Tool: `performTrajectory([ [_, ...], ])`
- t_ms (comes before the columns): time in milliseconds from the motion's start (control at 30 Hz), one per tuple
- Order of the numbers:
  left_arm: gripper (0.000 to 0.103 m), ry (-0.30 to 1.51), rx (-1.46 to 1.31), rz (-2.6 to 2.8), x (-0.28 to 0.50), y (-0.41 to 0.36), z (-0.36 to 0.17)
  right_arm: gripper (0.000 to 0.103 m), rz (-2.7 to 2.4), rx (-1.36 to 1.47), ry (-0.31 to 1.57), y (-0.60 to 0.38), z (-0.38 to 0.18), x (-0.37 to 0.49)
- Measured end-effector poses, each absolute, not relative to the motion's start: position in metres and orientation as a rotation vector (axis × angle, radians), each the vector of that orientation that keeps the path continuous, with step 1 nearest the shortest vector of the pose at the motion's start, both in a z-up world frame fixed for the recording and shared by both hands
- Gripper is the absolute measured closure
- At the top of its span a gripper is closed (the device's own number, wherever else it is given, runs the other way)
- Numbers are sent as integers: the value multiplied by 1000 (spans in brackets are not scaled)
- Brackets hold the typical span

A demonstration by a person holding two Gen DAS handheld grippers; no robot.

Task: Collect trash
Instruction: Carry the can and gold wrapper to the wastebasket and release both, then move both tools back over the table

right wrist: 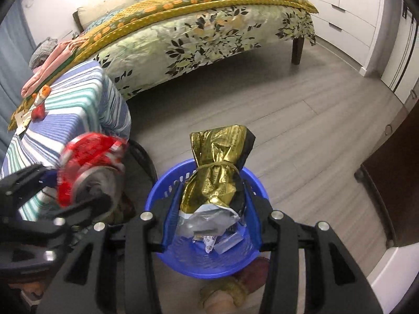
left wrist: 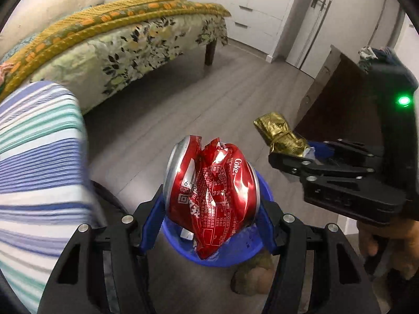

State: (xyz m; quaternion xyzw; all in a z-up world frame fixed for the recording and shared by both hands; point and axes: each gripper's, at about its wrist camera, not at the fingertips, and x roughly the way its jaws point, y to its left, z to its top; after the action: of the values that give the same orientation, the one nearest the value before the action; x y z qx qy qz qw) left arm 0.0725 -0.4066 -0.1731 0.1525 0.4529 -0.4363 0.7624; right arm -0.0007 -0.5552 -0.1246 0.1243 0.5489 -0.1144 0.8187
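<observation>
Blue bin's rim [right wrist: 157,193] stands on open floor [right wrist: 301,130].

Grey plank floor [right wrist: 301,110] under a bed [right wrist: 209,41] with floral sheet and mustard blanket. Behind the bed, white drawer fronts [right wrist: 348,23]. Beside its near end, striped cloth-covered furniture [right wrist: 78,99]. Right of the bed, dark wooden cabinet [right wrist: 392,183].

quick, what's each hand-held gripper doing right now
left hand-held gripper: closed on the crushed red Coke can, above the blue bin
right hand-held gripper: holding the gold wrapper above the same bin
</observation>
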Motion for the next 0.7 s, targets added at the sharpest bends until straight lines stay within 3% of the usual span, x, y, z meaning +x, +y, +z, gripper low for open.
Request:
performTrajectory([
  [33, 30, 990, 338, -951, 74, -411, -178, 47, -258, 270, 1164, -560, -126, -2],
  [67, 24, 993, 347, -940, 75, -413, -181, 45, -272, 280, 1160, -563, -126, -3],
  [267, 19, 963, 314, -911, 84, -408, -169, 39, -309, 294, 1104, -575, -111, -8],
  [433, 12, 862, 290, -900, 72, -363, -128, 17, -348, 281, 1052, -569, -100, -7],
  [700, 9, 856, 304, -686, 81, -239, -131, 15, -264, 132, 973, -499, -91, 6],
])
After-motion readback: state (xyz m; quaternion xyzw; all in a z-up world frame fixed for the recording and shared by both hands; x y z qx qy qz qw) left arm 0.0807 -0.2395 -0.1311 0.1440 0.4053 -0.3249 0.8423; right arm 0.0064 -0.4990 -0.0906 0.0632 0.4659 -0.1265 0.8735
